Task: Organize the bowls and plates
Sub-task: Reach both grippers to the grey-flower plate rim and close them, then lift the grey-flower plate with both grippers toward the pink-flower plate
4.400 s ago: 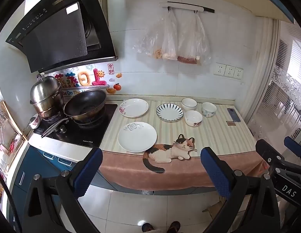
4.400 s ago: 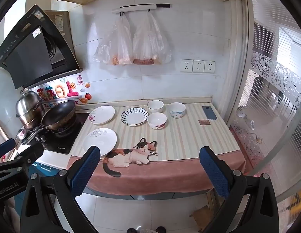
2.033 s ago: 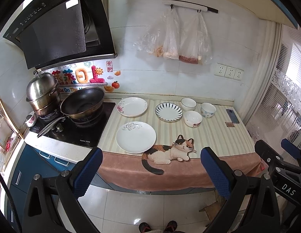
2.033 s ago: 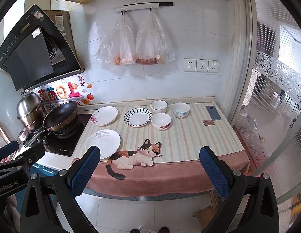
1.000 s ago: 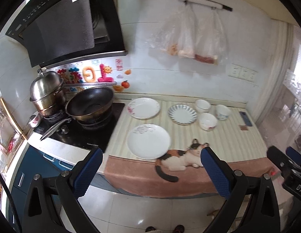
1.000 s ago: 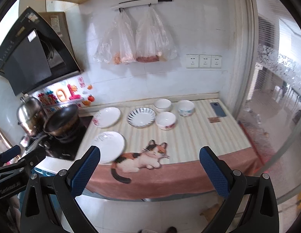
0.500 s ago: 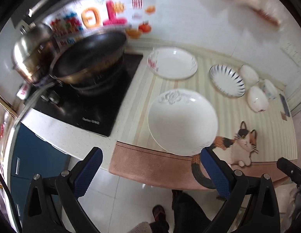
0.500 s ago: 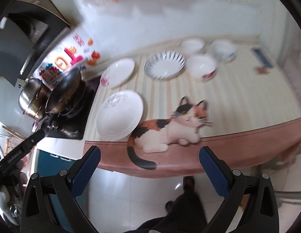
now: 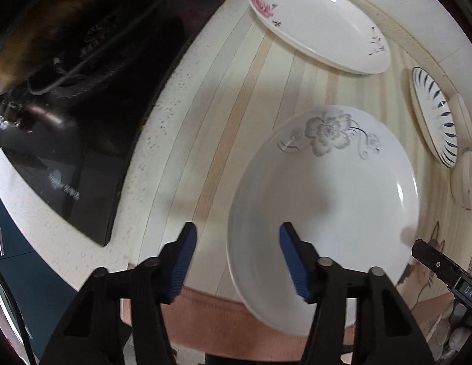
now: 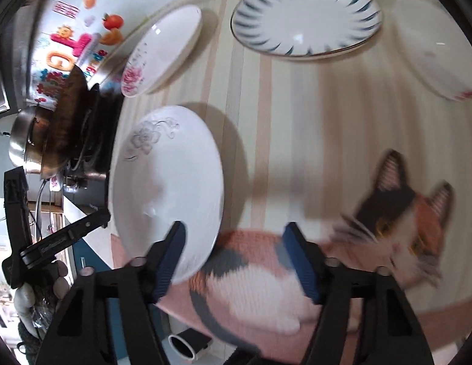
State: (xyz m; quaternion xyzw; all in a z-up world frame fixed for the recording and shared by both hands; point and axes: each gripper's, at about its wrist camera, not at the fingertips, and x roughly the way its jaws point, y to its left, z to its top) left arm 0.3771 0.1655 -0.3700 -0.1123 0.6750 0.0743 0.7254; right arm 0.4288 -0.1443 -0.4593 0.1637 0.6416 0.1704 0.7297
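Two grippers were held half-spread, jaws just closing: left gripper (image 9: pixel 236 252) astride white plate (image 9: pixel 327 200) rim at counter edge, right gripper (image 10: pixel 234 251) astride its opposite rim, grey flower printed.

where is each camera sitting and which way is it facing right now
Left wrist: on the left tool, facing down at the grey-flower plate; its own fingers straddle the plate's left rim, and the right tool shows.
Right wrist: on the right tool, angled down over the plate's right rim and cat mat; the left tool shows.
Shared: that plate, pink-flower plate, blue-striped plate.

Blurred cat mat (image 10: pixel 388 228) (motion-smeared), cropped wok (image 9: pixel 53 30)
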